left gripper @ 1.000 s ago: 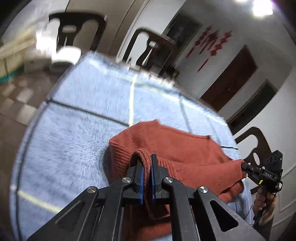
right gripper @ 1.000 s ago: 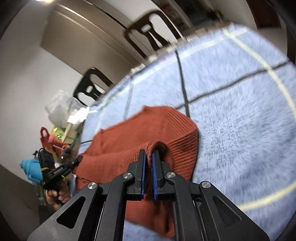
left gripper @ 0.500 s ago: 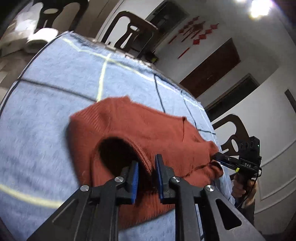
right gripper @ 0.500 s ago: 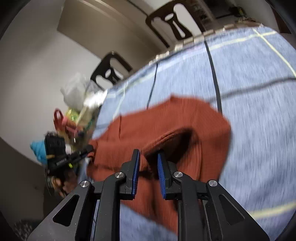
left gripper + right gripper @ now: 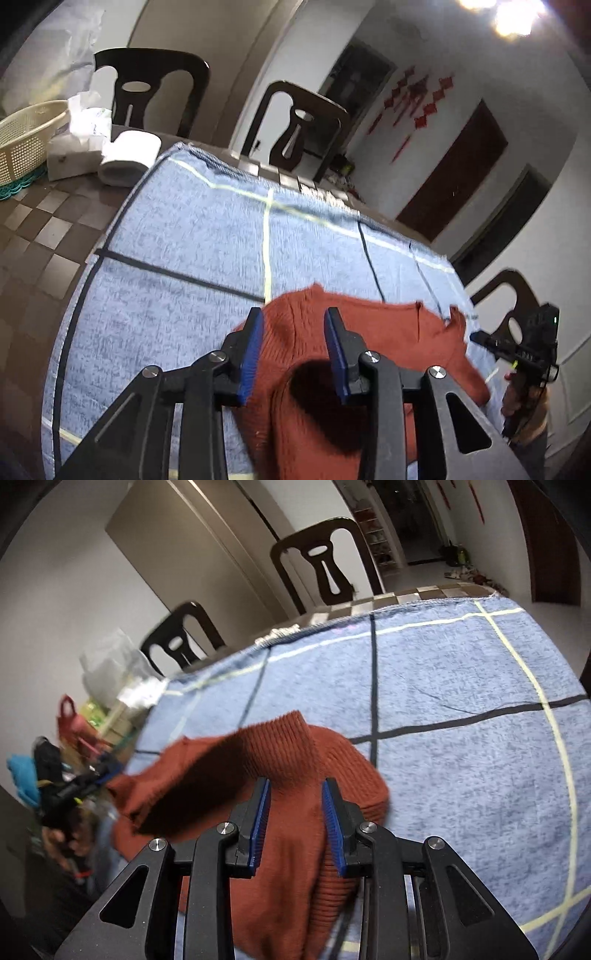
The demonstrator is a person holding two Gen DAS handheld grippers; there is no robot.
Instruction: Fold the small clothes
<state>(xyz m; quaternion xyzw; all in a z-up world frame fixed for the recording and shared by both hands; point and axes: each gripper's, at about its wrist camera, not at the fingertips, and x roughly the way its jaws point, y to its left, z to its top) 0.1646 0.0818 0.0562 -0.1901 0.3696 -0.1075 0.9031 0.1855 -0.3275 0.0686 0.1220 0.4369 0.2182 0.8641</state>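
The rust-red knitted sweater (image 5: 373, 354) lies bunched on the blue checked cloth (image 5: 192, 243) that covers the table, near its close edge. The left gripper (image 5: 293, 350) hovers over the sweater's ribbed end; its jaws have just been opening and now stand spread, blue pads (image 5: 252, 354) clear of the knit. The right gripper (image 5: 295, 818) sits above the other ribbed end (its jaws have likewise just been opening), with knit showing in the gap but not pinched. A toilet paper roll (image 5: 129, 157) and a cream basket (image 5: 22, 144) rest beyond the cloth.
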